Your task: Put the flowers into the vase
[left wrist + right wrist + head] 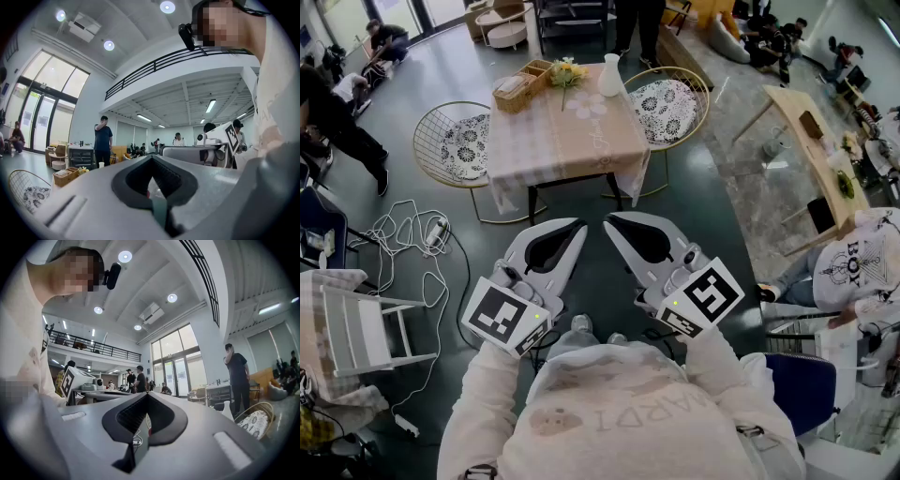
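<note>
Far ahead in the head view, a table (581, 141) with a pale pink cloth carries the yellow flowers (567, 73), lying next to a white vase (610, 77). My left gripper (579, 226) and right gripper (609, 221) are held level close to my chest, side by side and well short of the table. Both are shut with nothing between the jaws. The left gripper view shows its closed jaws (151, 158) and, small at far left, the flowers (83, 170). Past the closed jaws (147, 394) in the right gripper view, the vase (227, 409) stands at the right.
A wicker basket (520, 86) sits on the table beside the flowers. Wire chairs with patterned cushions stand at the table's left (455, 145) and right (670, 103). Cables (412, 234) lie on the floor at left, near a white chair (356, 328). A wooden table (816, 150) and several people are around.
</note>
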A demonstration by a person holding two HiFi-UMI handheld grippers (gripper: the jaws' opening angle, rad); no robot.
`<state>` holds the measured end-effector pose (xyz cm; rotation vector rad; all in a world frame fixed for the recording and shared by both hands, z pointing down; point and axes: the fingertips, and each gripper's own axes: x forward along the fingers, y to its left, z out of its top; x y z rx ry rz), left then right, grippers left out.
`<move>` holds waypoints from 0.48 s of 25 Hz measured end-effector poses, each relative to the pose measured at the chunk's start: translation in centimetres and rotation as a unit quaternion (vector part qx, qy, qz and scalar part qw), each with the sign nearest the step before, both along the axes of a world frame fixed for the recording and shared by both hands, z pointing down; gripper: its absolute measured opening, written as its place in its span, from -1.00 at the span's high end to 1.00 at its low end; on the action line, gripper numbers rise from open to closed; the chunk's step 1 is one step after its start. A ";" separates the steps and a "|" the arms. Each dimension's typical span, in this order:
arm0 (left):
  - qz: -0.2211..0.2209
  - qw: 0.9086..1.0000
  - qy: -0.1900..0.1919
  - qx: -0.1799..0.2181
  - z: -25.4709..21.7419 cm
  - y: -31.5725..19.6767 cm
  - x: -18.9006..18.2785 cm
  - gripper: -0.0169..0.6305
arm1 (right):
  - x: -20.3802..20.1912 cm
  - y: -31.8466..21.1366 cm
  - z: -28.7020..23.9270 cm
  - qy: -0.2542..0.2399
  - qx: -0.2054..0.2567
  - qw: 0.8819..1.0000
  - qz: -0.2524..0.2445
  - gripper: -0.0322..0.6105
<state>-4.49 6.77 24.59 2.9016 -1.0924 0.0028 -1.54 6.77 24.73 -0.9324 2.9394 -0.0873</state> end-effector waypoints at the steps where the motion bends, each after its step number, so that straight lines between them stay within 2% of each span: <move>1: 0.000 1.000 0.001 0.000 0.0 0.0 -0.1 0.95 | -0.1 0.0 -0.1 -0.001 0.001 1.000 -0.001 0.82; 12: 0.004 1.000 0.006 0.002 -0.1 -0.2 -0.2 0.95 | -0.6 0.0 -0.4 -0.009 0.003 1.000 -0.004 0.82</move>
